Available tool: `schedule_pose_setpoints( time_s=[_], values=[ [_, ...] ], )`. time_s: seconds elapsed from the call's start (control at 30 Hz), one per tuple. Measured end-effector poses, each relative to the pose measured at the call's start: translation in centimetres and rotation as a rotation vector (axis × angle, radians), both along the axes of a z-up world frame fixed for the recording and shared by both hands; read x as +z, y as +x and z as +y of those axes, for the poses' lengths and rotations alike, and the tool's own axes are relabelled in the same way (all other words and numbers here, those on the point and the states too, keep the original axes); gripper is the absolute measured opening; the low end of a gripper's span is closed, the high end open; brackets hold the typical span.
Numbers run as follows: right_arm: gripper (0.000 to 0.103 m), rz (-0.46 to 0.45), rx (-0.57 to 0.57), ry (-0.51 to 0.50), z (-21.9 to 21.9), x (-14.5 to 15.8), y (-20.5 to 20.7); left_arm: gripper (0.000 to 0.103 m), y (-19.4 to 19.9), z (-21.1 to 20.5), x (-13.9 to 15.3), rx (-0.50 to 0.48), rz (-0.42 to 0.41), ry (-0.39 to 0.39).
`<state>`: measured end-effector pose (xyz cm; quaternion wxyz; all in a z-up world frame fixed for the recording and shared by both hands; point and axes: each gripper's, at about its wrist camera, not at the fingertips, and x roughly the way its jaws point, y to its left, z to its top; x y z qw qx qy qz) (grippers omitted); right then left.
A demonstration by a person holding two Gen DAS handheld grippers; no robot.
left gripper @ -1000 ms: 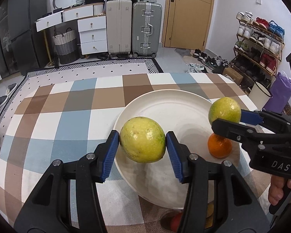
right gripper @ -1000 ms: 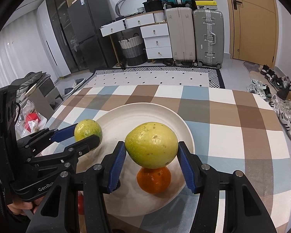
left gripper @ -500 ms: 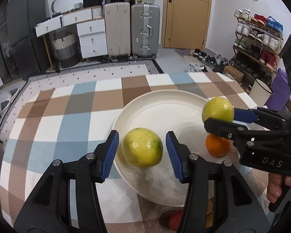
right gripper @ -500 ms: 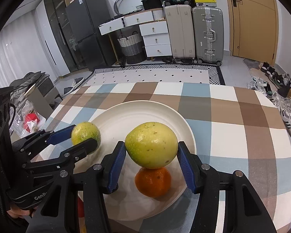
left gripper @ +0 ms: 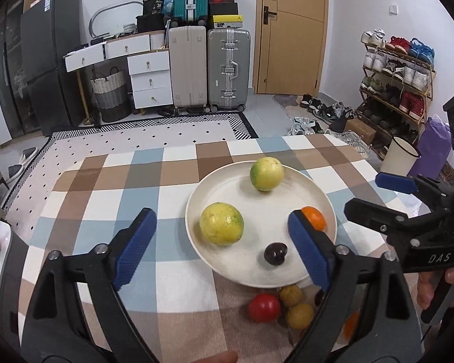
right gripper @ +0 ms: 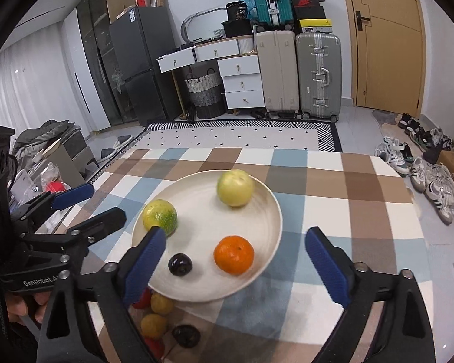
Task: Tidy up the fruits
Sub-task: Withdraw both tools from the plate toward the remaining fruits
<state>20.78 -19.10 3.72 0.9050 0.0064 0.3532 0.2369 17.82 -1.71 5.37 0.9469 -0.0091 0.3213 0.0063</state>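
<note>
In the left wrist view the left claw (left gripper: 221,245), jaws just spread and released, hangs over the plate (left gripper: 227,275) holding the yellow-green fruit (left gripper: 221,224), while in the right wrist view the right claw (right gripper: 242,260), likewise freshly released, hovers above that plate's orange (right gripper: 233,254) and pale green fruit (right gripper: 235,187).

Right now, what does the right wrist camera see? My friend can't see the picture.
A white plate on a checked tablecloth holds two yellow-green fruits, an orange and a small dark fruit. The right hand-held gripper hangs open and empty above it. More small fruits lie on the cloth beside the plate's near edge.
</note>
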Motion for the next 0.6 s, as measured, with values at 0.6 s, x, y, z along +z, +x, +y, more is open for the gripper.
schedule_pose_setpoints(
  time_s=[0.6],
  values=[
    [0.102,0.005,-0.018,0.01,-2.5,0.5,-6.5,0.102,-8.0,-0.2,1.0,0.003,-0.041,-0.002]
  ],
)
